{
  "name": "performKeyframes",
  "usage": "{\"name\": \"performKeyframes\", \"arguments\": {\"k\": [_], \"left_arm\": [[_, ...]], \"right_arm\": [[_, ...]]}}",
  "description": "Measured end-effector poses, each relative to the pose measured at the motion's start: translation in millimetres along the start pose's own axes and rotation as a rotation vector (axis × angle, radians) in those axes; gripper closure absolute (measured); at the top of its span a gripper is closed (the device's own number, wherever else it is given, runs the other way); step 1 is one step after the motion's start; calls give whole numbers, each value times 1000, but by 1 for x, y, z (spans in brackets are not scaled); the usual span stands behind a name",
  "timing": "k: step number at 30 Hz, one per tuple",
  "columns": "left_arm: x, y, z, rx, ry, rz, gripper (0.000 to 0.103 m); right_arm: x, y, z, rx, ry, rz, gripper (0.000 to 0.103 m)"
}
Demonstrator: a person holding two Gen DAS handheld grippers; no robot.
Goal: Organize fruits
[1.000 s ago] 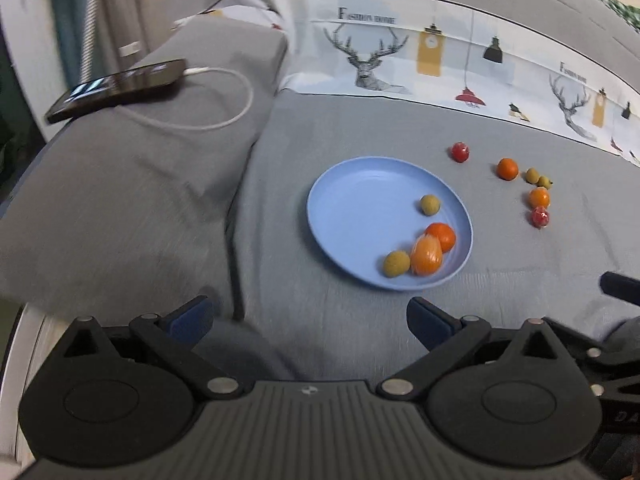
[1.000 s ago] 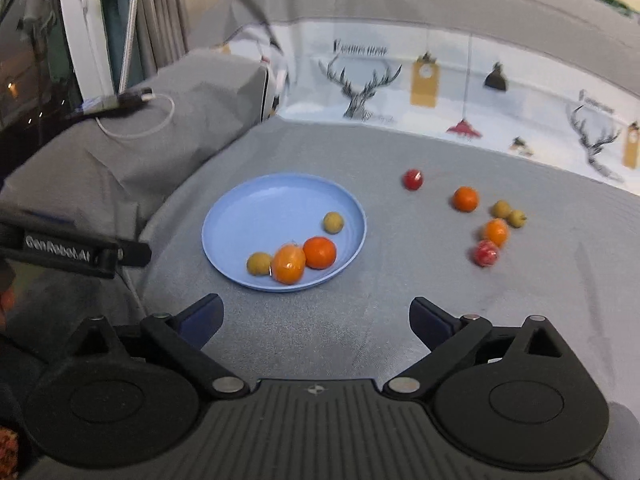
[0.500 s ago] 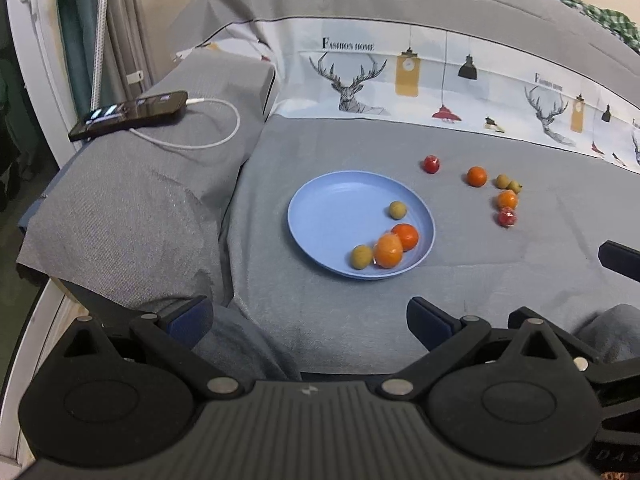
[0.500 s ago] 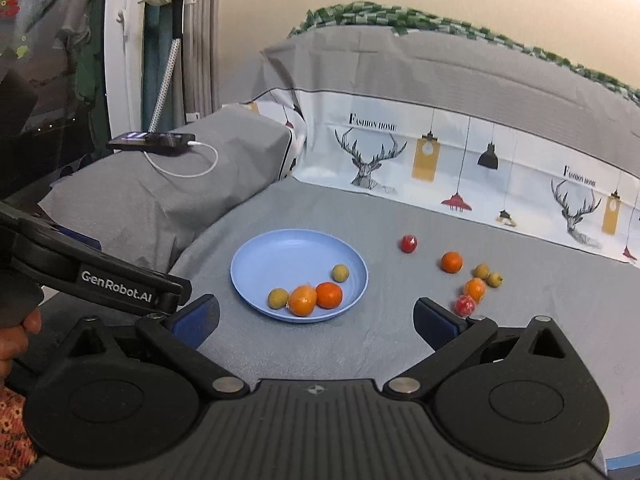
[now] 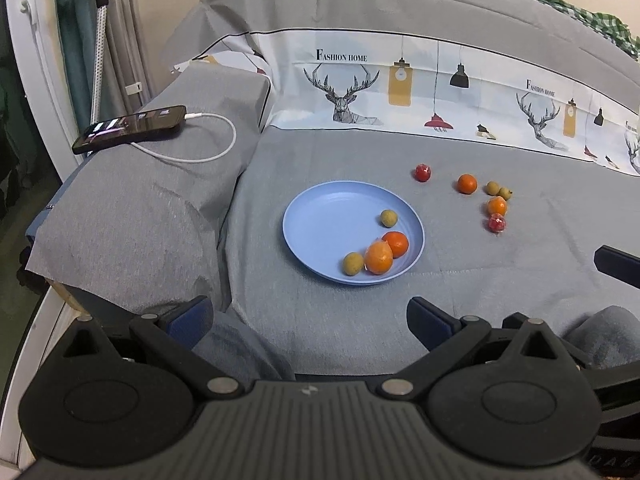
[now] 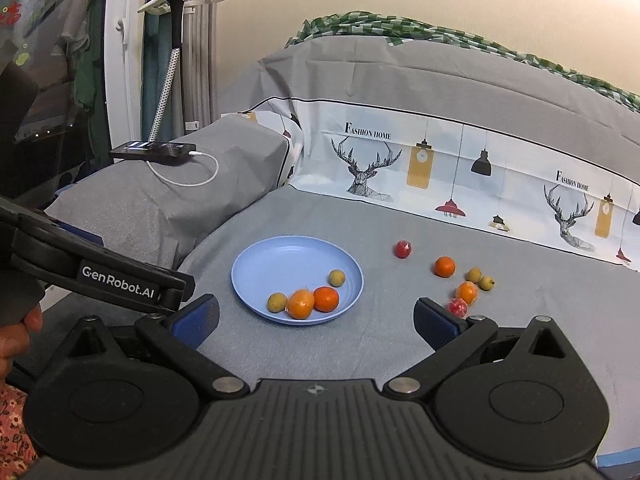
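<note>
Just grey bedsheet (phone charging)

Fwd of left gripper: bare grey sheet up to blue plate, no obstruction. Fwd-left: raised pillow w/ phone + cable. Fwd-right: loose fruit cluster, gaps narrow. Right gripper, left gripper alongside at near left.
</note>
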State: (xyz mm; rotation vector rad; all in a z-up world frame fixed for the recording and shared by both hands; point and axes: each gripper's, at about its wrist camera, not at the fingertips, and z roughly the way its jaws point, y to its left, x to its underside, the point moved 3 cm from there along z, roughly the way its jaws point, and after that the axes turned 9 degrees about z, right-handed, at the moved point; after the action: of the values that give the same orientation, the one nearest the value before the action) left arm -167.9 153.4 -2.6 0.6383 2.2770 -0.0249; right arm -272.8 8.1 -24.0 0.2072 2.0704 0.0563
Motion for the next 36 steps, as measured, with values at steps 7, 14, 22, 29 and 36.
{"name": "performKeyframes", "arguments": {"k": [7, 14, 22, 29, 36], "left_arm": [[-1, -2, -2, 2, -1, 8, 0], [-1, -3, 2, -1, 9, 17, 0], [-1, -5, 9, 3, 31, 22, 0], [-1, -7, 18, 9, 54, 32, 0], [-1, -12, 29, 12, 86, 48, 0]], "right_arm": [[0, 0, -4, 9, -13, 9, 1], [1, 0, -2, 14, -4, 22, 1], [2, -4, 5, 13, 19, 41, 1], [4, -10, 14, 16, 43, 71, 1], [8, -16, 25, 24, 71, 111, 1]]}}
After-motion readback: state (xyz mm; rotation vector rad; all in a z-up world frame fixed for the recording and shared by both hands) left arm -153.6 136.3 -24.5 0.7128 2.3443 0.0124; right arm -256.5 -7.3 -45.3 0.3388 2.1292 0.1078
